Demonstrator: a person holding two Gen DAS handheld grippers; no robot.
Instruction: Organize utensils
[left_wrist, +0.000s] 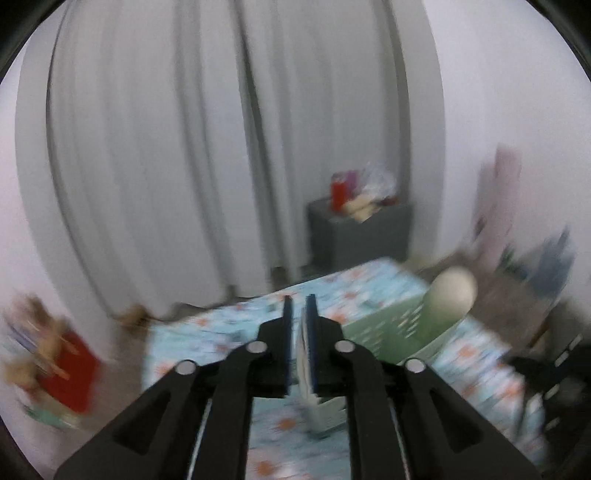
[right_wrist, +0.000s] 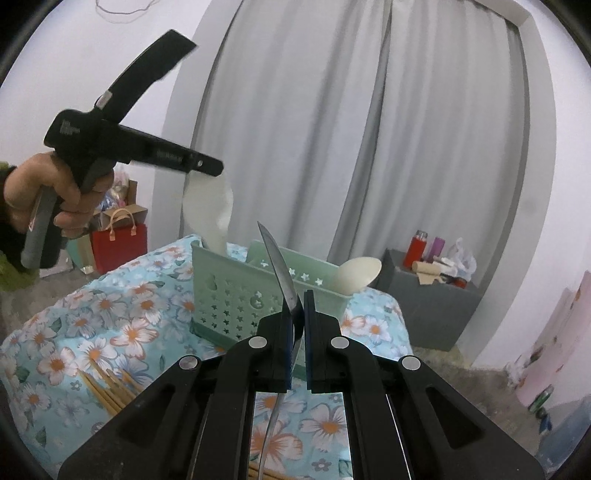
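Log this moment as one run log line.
left gripper: holds white spoon | right gripper: holds knife | green caddy: one spoon in

Left claw grips spoon (blurred).

Left gripper and right gripper both clamped, raised.

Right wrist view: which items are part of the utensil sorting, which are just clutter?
Job:
green caddy
knife in right gripper
white spoon held by left gripper
spoon in caddy
chopsticks

Clutter:
red bag
grey cabinet with bottles
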